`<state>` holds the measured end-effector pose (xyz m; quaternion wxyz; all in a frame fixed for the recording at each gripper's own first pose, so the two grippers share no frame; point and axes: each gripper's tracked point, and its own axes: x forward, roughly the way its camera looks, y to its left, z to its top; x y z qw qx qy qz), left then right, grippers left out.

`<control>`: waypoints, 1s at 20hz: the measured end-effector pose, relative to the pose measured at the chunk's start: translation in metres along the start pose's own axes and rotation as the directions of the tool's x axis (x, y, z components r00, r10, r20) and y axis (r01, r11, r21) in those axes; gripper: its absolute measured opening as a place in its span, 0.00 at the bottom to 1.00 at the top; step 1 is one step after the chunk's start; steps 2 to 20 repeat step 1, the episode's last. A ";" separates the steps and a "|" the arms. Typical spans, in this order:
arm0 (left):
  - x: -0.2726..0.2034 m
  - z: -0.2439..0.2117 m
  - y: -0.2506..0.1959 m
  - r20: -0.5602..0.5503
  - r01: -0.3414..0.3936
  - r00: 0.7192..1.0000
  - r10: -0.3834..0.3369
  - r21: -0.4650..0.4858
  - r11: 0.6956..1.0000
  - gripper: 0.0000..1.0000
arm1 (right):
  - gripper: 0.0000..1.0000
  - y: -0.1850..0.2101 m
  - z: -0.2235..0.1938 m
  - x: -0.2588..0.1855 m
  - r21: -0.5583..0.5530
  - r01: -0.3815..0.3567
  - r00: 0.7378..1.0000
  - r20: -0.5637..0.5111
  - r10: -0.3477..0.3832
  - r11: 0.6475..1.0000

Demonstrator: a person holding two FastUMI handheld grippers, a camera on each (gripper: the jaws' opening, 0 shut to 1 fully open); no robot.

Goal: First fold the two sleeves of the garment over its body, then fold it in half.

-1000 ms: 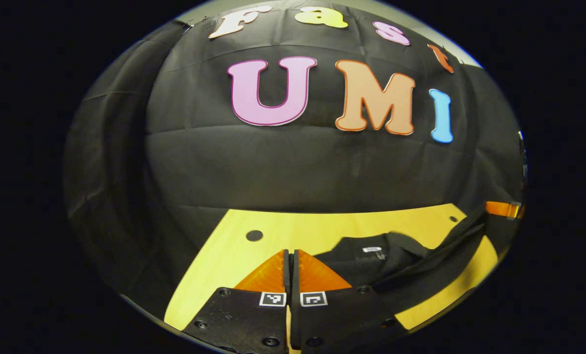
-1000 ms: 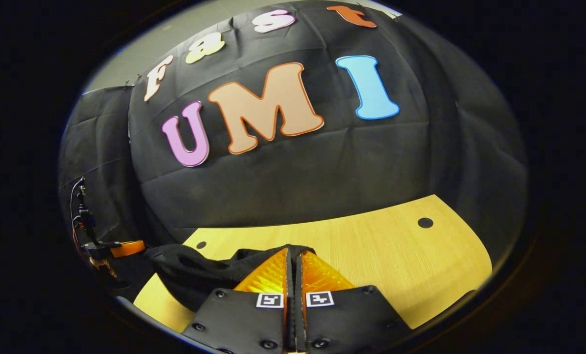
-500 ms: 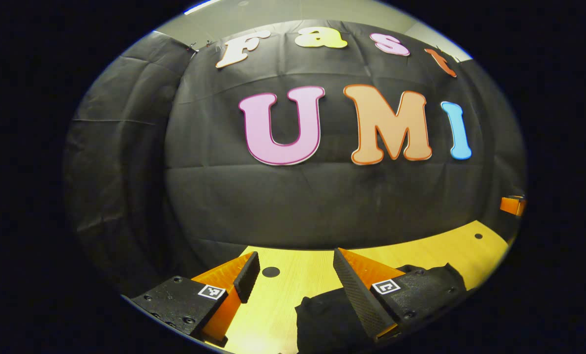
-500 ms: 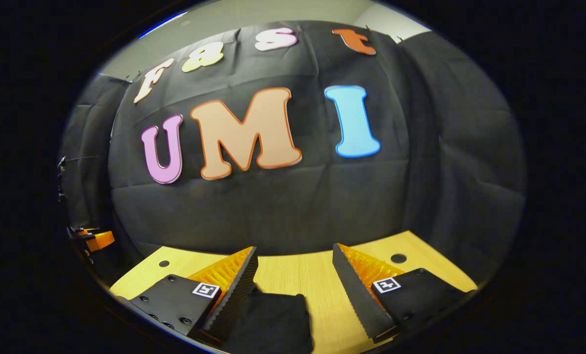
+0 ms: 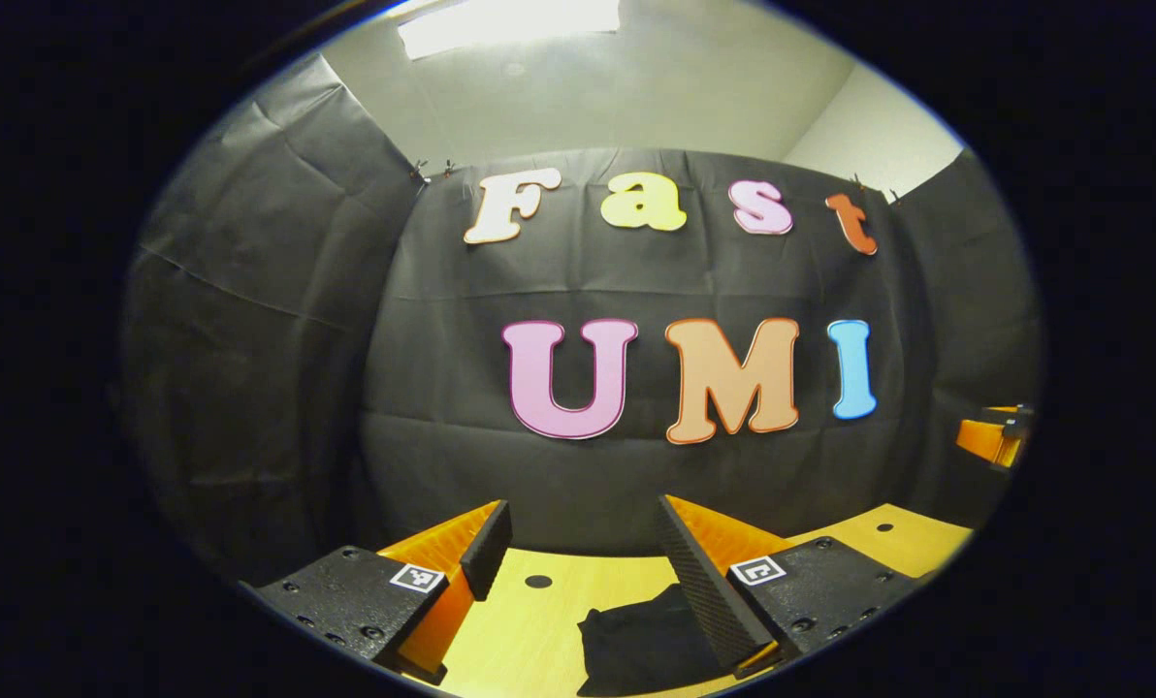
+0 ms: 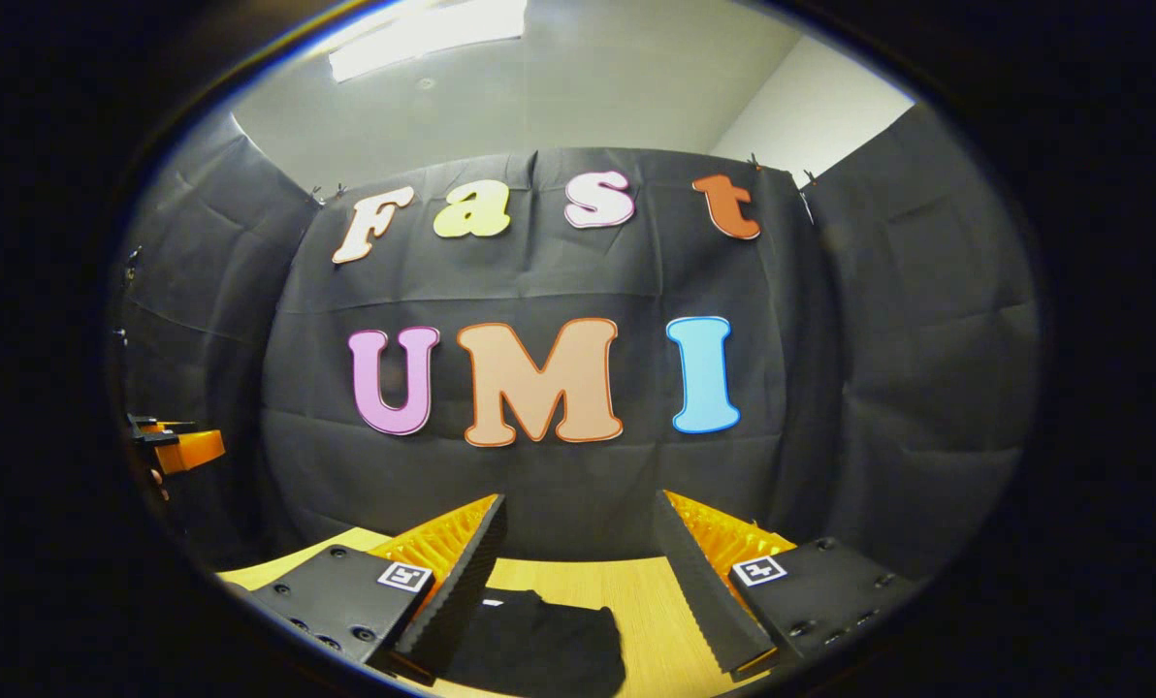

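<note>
The black garment (image 5: 641, 640) lies folded on the wooden table (image 5: 529, 630), low in the left gripper view and partly behind that gripper's right finger. My left gripper (image 5: 583, 548) is open above it, holding nothing. In the right gripper view the same garment (image 6: 539, 645) lies below the open right gripper (image 6: 578, 543), near its left finger, not touched by either finger. Both grippers are raised above the table and look at the booth's back wall. The other gripper (image 5: 995, 436) shows at the far right edge of the left gripper view, and the left one (image 6: 176, 446) at the left edge of the right gripper view.
The table (image 6: 636, 601) has small dark holes (image 5: 538, 582) in its top. Black cloth walls close the booth at the back and sides. A ceiling light (image 5: 510, 15) shines overhead.
Both grippers went from shut on the garment to open, letting it drop onto the table. Since then both have risen and tilted up, so the garment sits lower and smaller in view.
</note>
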<state>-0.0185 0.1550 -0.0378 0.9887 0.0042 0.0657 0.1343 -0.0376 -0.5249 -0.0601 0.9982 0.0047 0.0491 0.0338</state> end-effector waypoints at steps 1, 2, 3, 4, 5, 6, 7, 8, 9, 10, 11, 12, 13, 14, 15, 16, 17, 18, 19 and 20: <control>-0.014 0.001 0.001 -0.008 0.006 1.000 -0.006 -0.004 1.000 0.91 | 0.93 0.004 0.001 -0.016 0.006 -0.001 1.000 -0.001 0.001 1.000; -0.014 0.001 0.001 -0.008 0.006 1.000 -0.006 -0.004 1.000 0.91 | 0.93 0.004 0.001 -0.016 0.006 -0.001 1.000 -0.001 0.001 1.000; -0.014 0.001 0.001 -0.008 0.006 1.000 -0.006 -0.004 1.000 0.91 | 0.93 0.004 0.001 -0.016 0.006 -0.001 1.000 -0.001 0.001 1.000; -0.014 0.001 0.001 -0.008 0.006 1.000 -0.006 -0.004 1.000 0.91 | 0.93 0.004 0.001 -0.016 0.006 -0.001 1.000 -0.001 0.001 1.000; -0.014 0.001 0.001 -0.008 0.006 1.000 -0.006 -0.004 1.000 0.91 | 0.93 0.004 0.001 -0.016 0.006 -0.001 1.000 -0.001 0.001 1.000; -0.014 0.001 0.001 -0.008 0.006 1.000 -0.006 -0.004 1.000 0.91 | 0.93 0.004 0.001 -0.016 0.006 -0.001 1.000 -0.001 0.001 1.000; -0.014 0.001 0.001 -0.008 0.006 1.000 -0.006 -0.004 1.000 0.91 | 0.93 0.004 0.001 -0.016 0.006 -0.001 1.000 -0.001 0.001 1.000; -0.014 0.001 0.001 -0.008 0.006 1.000 -0.006 -0.004 1.000 0.91 | 0.93 0.004 0.001 -0.016 0.006 -0.001 1.000 -0.001 0.001 1.000; -0.014 0.001 0.001 -0.008 0.006 1.000 -0.006 -0.004 1.000 0.91 | 0.93 0.004 0.001 -0.016 0.006 -0.001 1.000 -0.001 0.001 1.000; -0.014 0.001 0.001 -0.008 0.006 1.000 -0.006 -0.004 1.000 0.91 | 0.93 0.004 0.001 -0.016 0.006 -0.001 1.000 -0.001 0.001 1.000; -0.014 0.001 0.001 -0.008 0.006 1.000 -0.006 -0.004 1.000 0.91 | 0.93 0.004 0.001 -0.016 0.006 -0.001 1.000 -0.001 0.001 1.000; -0.014 0.001 0.001 -0.008 0.006 1.000 -0.006 -0.004 1.000 0.91 | 0.93 0.004 0.001 -0.016 0.006 -0.001 1.000 -0.001 0.001 1.000; -0.014 0.001 0.001 -0.008 0.006 1.000 -0.006 -0.004 1.000 0.91 | 0.93 0.004 0.001 -0.016 0.006 -0.001 1.000 -0.001 0.001 1.000; -0.014 0.001 0.001 -0.008 0.006 1.000 -0.006 -0.004 1.000 0.91 | 0.93 0.004 0.001 -0.016 0.006 -0.001 1.000 -0.001 0.001 1.000; -0.014 0.001 0.001 -0.008 0.006 1.000 -0.006 -0.004 1.000 0.91 | 0.93 0.004 0.001 -0.016 0.006 -0.001 1.000 -0.001 0.001 1.000; -0.014 0.001 0.001 -0.008 0.006 1.000 -0.006 -0.004 1.000 0.91 | 0.93 0.004 0.001 -0.016 0.006 -0.001 1.000 -0.001 0.001 1.000; -0.014 0.001 0.001 -0.008 0.006 1.000 -0.006 -0.004 1.000 0.91 | 0.93 0.004 0.001 -0.016 0.006 -0.001 1.000 -0.001 0.001 1.000; -0.014 0.001 0.001 -0.008 0.006 1.000 -0.006 -0.004 1.000 0.91 | 0.93 0.004 0.001 -0.016 0.006 -0.001 1.000 -0.001 0.001 1.000; -0.014 0.001 0.001 -0.008 0.006 1.000 -0.006 -0.004 1.000 0.91 | 0.93 0.004 0.001 -0.016 0.006 -0.001 1.000 -0.001 0.001 1.000; -0.014 0.001 0.001 -0.008 0.006 1.000 -0.006 -0.004 1.000 0.91 | 0.93 0.004 0.001 -0.016 0.006 -0.001 1.000 -0.001 0.001 1.000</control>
